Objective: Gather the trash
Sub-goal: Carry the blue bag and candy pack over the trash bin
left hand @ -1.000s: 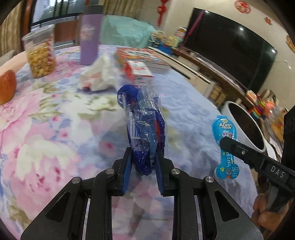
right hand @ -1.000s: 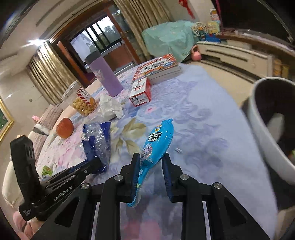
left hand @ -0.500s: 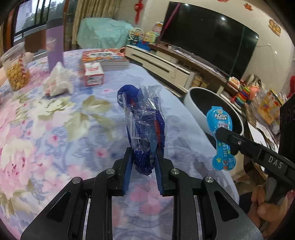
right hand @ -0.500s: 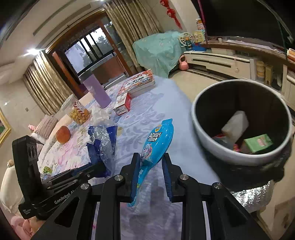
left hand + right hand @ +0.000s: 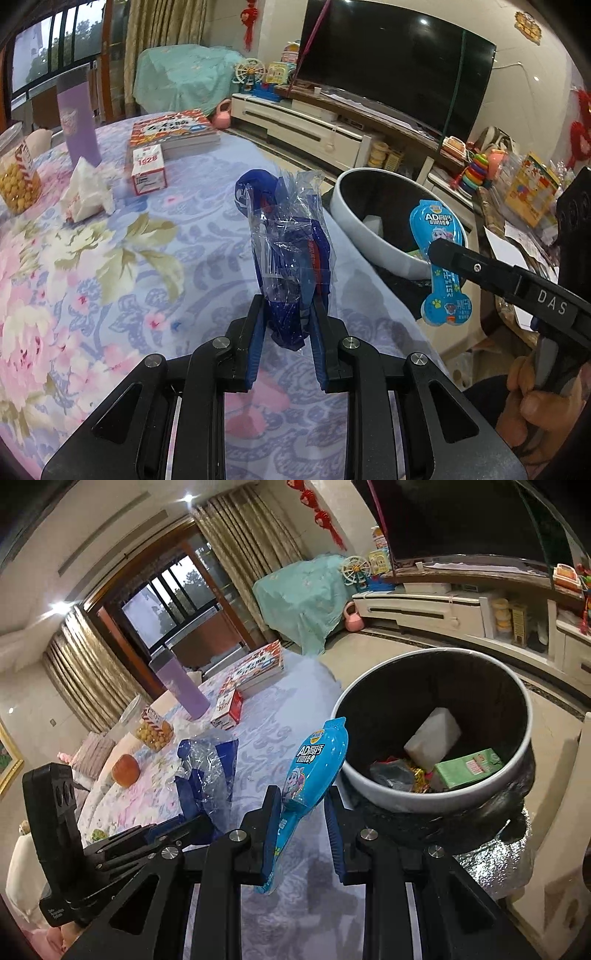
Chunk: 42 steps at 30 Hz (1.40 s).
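A living room with a dark television and a toy-strewn cabinet lies beyond the table (image 5: 110, 258), which wears a flowered cloth. The left gripper (image 5: 286, 328) is closed narrow on a crumpled blue and clear plastic wrapper (image 5: 290, 254), pinched at its lower end so the rest stands up ahead of the fingers, free of the cloth. The right gripper (image 5: 301, 812) is likewise clamped on a flat, bright blue snack packet (image 5: 312, 768), gripped along its narrow half, the wide end pointing forward toward the bin (image 5: 524, 709). The bin sits off the table's edge, just ahead and to the right of the right gripper, its mouth open and already holding a white block, a green carton and other scraps. Holding both pieces up and out like this looks meant to carry them over the rim for a clean drop. Behind and to the left of the left gripper, a crumpled tissue (image 5: 86, 192) lies on the cloth, probably trash yet to be collected, beside a small red and white box (image 5: 147, 170).
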{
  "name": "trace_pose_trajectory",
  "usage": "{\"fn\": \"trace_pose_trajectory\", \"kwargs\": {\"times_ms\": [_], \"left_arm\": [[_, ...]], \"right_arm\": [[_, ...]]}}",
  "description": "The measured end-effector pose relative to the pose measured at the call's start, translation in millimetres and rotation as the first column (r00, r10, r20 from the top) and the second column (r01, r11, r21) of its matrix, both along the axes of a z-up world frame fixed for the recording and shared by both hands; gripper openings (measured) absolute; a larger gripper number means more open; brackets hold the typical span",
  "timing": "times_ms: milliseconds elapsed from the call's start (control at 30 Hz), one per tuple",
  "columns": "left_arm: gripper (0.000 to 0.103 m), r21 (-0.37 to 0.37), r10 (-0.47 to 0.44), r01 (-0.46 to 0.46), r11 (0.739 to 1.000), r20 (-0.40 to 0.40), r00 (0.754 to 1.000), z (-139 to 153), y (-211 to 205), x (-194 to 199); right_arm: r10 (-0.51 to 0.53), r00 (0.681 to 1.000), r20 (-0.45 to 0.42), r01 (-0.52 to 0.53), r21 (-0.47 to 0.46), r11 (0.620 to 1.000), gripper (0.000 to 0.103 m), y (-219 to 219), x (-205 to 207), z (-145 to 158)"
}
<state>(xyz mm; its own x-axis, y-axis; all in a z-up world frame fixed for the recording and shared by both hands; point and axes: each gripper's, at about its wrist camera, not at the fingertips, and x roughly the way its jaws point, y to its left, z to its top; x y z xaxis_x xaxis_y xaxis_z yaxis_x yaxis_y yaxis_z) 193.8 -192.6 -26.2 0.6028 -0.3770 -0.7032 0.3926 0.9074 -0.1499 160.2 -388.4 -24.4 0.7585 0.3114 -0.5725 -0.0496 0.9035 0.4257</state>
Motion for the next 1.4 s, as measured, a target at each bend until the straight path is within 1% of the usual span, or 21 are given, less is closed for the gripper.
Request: {"fn": "trace_pose_trajectory", "kwargs": {"times_ms": [267,733,1167,1400], "left_arm": [[0.021,0.008,-0.030,0.030,1.000,0.018,0.999,9,-19,4],[0.021,0.026,-0.096,0.095,0.995,0.040,0.995,20,-59,12],[0.021,0.054,-0.144,0.142,0.988,0.039,0.989,22,-89,25],[0.021,0.060,-0.170,0.168,0.984,0.028,0.985,22,-104,34]], "right_arm": [[-0.019,1.000,0.016,0.019,0.000,1.000,0.025,-16,2,6],[-0.065,0.998,0.018,0.065,-0.016,0.998,0.025,-51,9,12],[-0.099,0.995,0.008,0.099,-0.029,0.995,0.025,-74,15,10],[-0.112,0.994,0.004,0.112,-0.035,0.993,0.025,-78,15,10]]}}
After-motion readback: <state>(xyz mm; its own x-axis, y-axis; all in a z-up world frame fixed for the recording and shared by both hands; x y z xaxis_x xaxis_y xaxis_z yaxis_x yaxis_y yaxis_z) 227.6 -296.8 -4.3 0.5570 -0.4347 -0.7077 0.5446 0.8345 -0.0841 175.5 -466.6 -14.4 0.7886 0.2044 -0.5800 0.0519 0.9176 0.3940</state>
